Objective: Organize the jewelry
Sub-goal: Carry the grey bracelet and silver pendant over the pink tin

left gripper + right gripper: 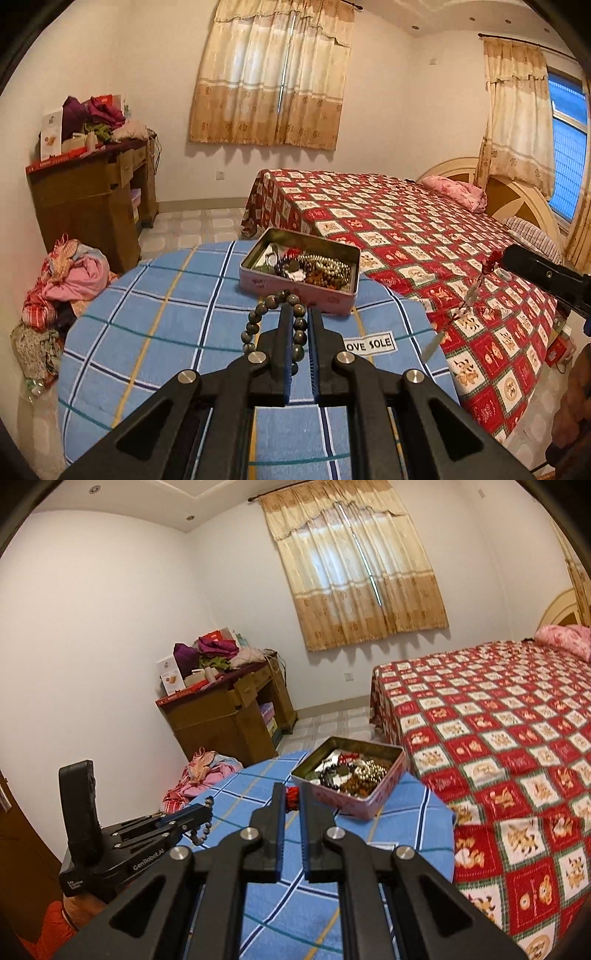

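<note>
A pink tin box (295, 290) full of bead strings stands on the round table under a blue checked cloth (147, 314); it also shows in the right wrist view (354, 805). My left gripper (300, 314) is shut on a grey-green bead bracelet (258, 314), held above the cloth just in front of the box; it shows at the left in the right wrist view (210, 810). My right gripper (291, 794) is shut on a red knotted pendant (292, 797), whose cord and charms (472, 291) hang to the right of the table.
A bed with a red checked cover (424, 240) lies right of the table. A wooden desk piled with clothes and boxes (92, 177) stands at the left wall. A heap of clothes (62, 288) lies on the floor beside the table.
</note>
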Tool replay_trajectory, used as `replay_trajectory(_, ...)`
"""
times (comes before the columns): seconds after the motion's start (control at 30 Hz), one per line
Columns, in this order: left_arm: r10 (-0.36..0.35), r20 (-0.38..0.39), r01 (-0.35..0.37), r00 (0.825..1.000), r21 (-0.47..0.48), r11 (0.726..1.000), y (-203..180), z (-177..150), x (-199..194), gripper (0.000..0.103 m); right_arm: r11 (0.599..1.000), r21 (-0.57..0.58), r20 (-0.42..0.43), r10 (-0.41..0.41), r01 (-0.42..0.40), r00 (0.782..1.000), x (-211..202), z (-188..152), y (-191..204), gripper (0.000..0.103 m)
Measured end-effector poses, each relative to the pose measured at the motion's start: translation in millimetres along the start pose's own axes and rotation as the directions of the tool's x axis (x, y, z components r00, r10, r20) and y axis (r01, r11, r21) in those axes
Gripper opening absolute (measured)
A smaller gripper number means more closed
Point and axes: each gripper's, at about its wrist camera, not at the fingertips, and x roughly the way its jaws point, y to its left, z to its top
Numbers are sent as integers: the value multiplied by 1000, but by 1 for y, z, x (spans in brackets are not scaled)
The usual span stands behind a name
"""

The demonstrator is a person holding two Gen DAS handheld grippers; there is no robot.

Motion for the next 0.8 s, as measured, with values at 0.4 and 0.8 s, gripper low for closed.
replay_trajectory(0.4,17,21,-17,1000,34,999,-9,13,8,6,1000,-8,49,-10,10,999,0,18,-4,9)
replay_trajectory(0.8,25,-10,-24,1000,25,999,-6,17,33,6,999,-5,83,-35,35,996,5,32,-16,9)
